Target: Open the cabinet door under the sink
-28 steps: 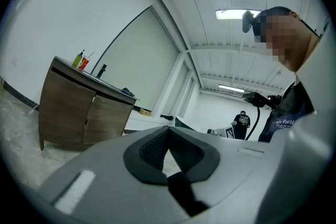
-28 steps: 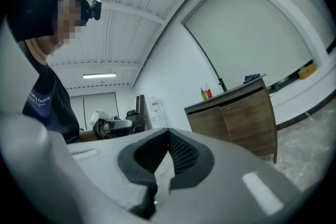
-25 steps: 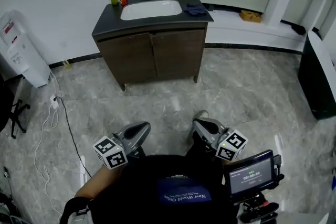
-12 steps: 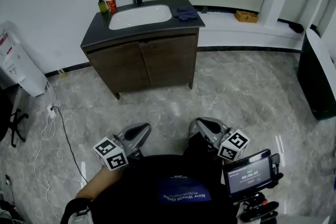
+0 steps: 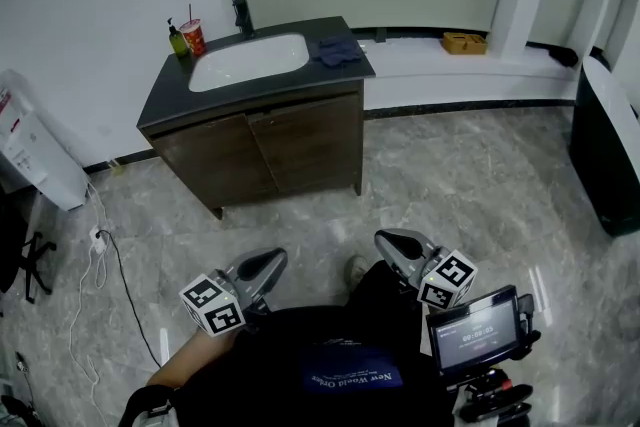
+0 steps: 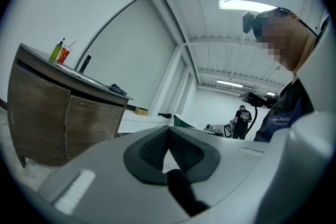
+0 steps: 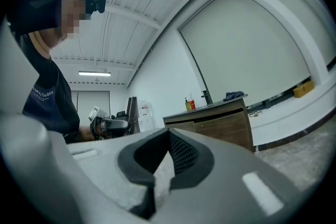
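Down at the near edge of the floor in the head view, the left gripper (image 5: pixel 262 265) and the right gripper (image 5: pixel 396 243) sit close to the person's body. Both aim across the grey stone floor (image 5: pixel 450 185) toward the sink cabinet (image 5: pixel 265 150), which stands well apart from them against the white wall. Its left door (image 5: pixel 218 163) and right door (image 5: pixel 310 141) are both closed, so the opening is not yet begun. I judge the grippers are carried low and level so as to arrive at door height. On the cabinet's dark surface (image 5: pixel 160 102) a white basin (image 5: pixel 248 61) fills the middle, with a faucet (image 5: pixel 242 15) at the back edge. A green bottle (image 5: pixel 177 41) and a red cup (image 5: pixel 192 37) stand at the back left corner, and a dark cloth (image 5: pixel 338 51) lies by the right edge; none of these bears on the doors. A water dispenser (image 5: pixel 30 155) and a cable (image 5: pixel 100 245) lie off to the left, outside the straight path, and nothing shows on the floor between

Seen from the left gripper view, the left gripper (image 6: pixel 168 136) has its pads pressed together with nothing between them. The cabinet (image 6: pixel 47 118) rises at the left with no handle visible, so a door edge is probably the place to catch. A person (image 6: pixel 242 119) stands far off

Over in the right gripper view, the right gripper (image 7: pixel 169 145) is likewise pressed together and empty, with the cabinet (image 7: pixel 220 126) beyond it
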### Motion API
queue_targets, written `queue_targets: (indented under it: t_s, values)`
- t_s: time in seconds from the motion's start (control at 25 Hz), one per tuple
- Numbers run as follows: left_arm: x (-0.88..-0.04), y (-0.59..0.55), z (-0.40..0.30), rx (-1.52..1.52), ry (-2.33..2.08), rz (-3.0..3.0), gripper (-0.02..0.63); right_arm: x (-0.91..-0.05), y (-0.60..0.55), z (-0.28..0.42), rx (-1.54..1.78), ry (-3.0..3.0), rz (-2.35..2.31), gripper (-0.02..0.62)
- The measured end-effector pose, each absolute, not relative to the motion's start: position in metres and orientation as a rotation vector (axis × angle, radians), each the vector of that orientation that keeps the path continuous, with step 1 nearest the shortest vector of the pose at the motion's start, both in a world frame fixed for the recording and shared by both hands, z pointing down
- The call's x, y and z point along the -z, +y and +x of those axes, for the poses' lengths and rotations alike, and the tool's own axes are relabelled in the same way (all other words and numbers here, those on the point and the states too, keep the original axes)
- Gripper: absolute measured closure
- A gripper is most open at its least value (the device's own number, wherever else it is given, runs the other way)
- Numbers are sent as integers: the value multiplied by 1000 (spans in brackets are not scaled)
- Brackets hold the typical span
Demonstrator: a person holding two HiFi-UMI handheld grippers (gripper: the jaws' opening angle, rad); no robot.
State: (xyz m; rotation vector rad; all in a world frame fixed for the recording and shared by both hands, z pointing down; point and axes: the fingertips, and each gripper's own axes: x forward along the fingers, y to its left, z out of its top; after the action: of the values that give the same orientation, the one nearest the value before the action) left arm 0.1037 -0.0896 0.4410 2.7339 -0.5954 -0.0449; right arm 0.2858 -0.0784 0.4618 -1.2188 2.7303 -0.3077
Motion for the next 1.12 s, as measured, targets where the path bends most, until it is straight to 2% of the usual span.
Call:
queue_targets:
  t_s: [0.2,0.68,1.12]
  values:
    - [-445,-112,93,46,-676,2710,600,-470,-119,287,398,2755,-1169,594]
    - [-471,-168,22,221,-804,2621,600,-483,-187,163,395,2986,-919,594]
    - [-462,-214,2,285,-812,2617,600,-474,-230,152,355,3017,-965,594]
